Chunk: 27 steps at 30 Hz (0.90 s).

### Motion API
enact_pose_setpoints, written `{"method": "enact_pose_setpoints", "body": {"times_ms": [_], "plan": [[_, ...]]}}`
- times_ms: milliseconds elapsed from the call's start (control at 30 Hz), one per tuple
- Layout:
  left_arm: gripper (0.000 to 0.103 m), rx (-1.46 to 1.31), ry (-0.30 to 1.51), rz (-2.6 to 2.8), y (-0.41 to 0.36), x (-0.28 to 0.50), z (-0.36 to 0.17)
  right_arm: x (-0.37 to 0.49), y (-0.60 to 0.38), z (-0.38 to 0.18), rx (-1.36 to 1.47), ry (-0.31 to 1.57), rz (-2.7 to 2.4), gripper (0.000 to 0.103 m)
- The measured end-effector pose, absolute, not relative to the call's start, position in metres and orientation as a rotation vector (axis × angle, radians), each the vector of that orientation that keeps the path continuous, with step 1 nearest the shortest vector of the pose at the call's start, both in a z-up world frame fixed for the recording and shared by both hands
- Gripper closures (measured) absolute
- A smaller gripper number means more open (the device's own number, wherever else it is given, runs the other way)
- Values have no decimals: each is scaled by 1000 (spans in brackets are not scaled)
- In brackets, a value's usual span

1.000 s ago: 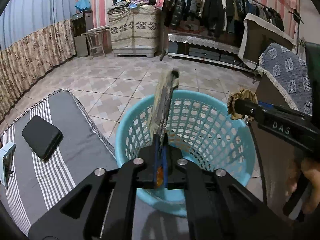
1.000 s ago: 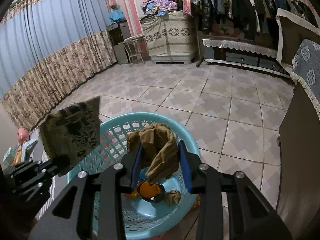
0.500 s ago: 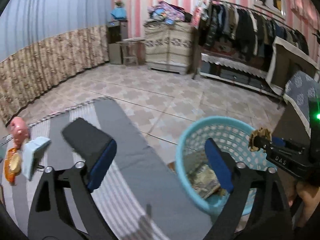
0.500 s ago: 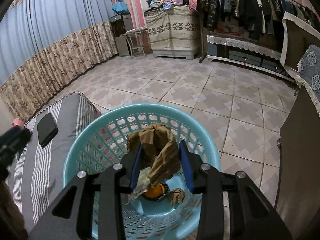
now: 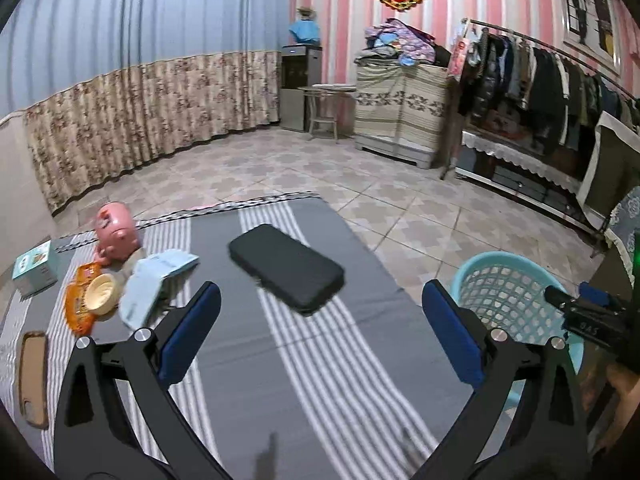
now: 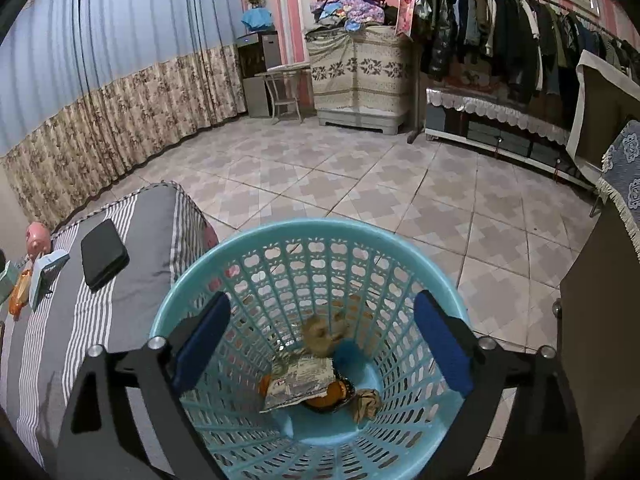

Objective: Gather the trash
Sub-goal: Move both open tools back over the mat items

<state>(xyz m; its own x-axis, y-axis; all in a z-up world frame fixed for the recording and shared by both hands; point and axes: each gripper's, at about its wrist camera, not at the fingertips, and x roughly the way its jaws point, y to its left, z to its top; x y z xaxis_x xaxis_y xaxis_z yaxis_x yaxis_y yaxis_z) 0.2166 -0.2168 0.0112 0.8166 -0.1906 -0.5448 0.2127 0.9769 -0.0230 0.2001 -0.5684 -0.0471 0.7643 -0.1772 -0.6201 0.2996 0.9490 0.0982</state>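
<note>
Both pairs of fingers are spread wide and hold nothing. The right gripper (image 6: 320,344) hangs over the blue basket (image 6: 192,280), where a brown wad (image 6: 322,334) and foil wrapper (image 6: 300,382) lie. The left gripper (image 5: 320,336) faces the striped tabletop (image 5: 340,380), likely for the orange wrapper (image 5: 78,304).

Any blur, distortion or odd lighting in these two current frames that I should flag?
Left wrist view: heavy fisheye bending of walls and curtain, dark vignette corners; the black case and pale blue packet look slightly smeared, the left gripper sharp. Right wrist view: same barrel distortion, evenly lit, no glare; basket mesh crisp, the brown crumpled scrap inside is soft.
</note>
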Motion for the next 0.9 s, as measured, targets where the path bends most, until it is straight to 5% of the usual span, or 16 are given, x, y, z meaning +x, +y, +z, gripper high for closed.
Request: {"method": "enact_pose_setpoints", "body": {"times_ms": [900], "plan": [[6, 45, 566, -73, -104, 177, 15, 196, -537, -33, 124, 608, -261, 9]]}}
